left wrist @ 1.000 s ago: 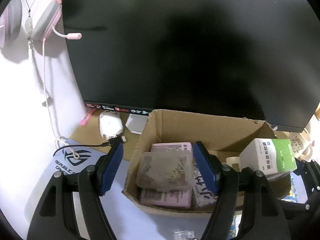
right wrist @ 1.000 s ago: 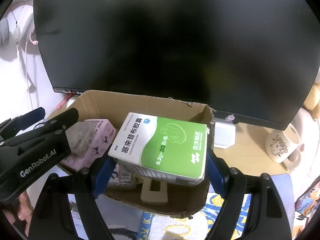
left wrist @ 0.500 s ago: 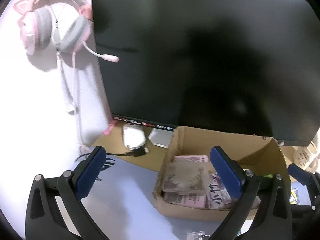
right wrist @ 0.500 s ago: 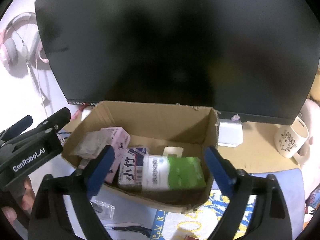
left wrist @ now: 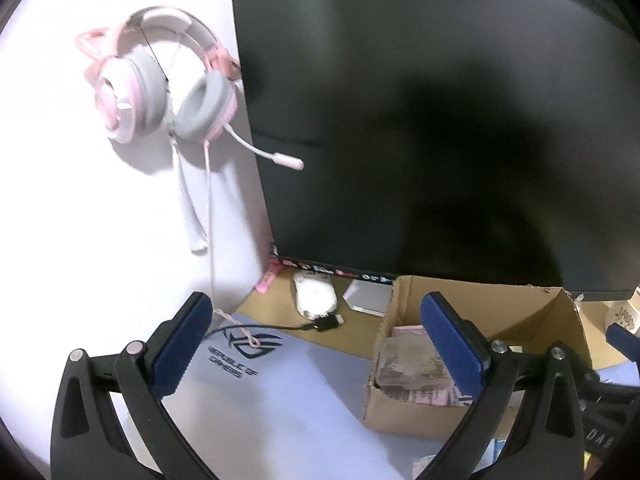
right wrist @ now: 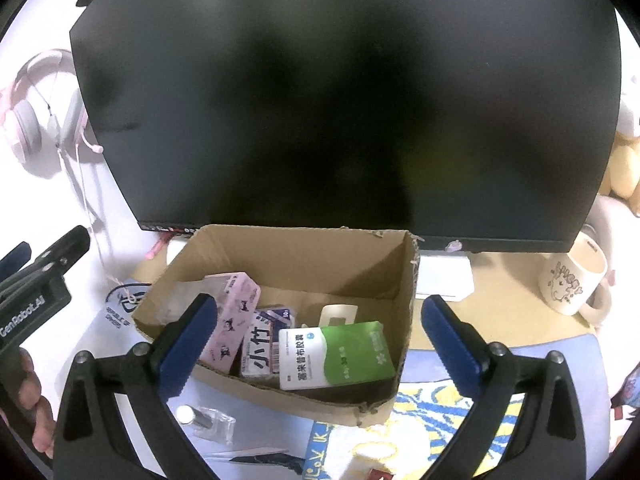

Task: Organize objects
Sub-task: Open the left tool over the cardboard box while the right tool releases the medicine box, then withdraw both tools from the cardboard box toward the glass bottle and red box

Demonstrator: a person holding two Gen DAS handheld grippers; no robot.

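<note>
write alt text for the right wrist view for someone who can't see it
An open cardboard box sits before a dark monitor, holding a green and white medicine box and pink packets. The right gripper is empty, its jaws opening wide. A cream mug stands to the right.

1 carton (right wrist: 288,256) w/ 3 boxes, 1 mug (right wrist: 572,284), 1 headset (left wrist: 160,92).
</note>
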